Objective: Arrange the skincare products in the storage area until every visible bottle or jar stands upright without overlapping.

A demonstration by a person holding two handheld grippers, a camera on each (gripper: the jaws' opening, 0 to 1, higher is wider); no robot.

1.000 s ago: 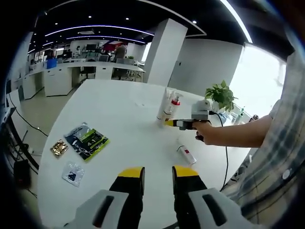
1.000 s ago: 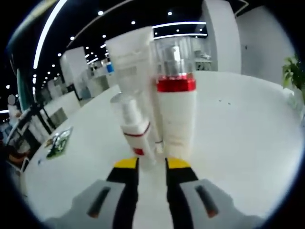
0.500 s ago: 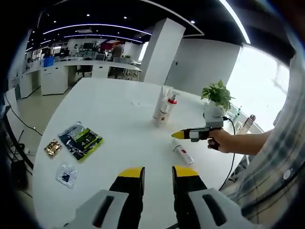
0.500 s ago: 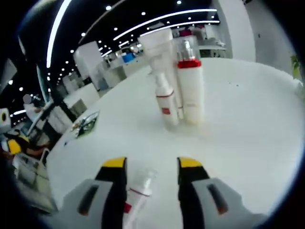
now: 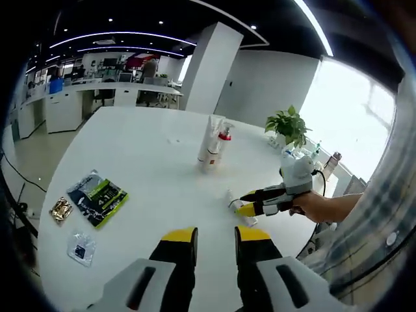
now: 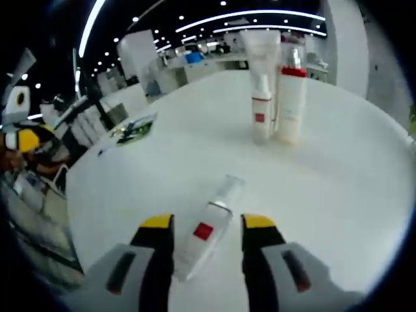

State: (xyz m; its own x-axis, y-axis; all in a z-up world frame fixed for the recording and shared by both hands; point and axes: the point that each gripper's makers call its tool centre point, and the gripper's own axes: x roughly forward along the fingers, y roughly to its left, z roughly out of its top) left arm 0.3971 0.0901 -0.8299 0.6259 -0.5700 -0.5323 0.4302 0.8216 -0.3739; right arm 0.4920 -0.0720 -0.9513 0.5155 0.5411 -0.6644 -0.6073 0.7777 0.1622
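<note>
Lying bottle [image 5: 238, 207] partly hidden behind the right gripper [image 5: 244, 203]; labels on upright bottles [image 6: 278, 97] too blurred to read.

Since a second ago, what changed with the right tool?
The right tool backed away from the upright cluster toward the near table edge and now straddles the lying bottle, open, nothing gripped. The three upright products, the sachets and the left tool stayed put.
</note>
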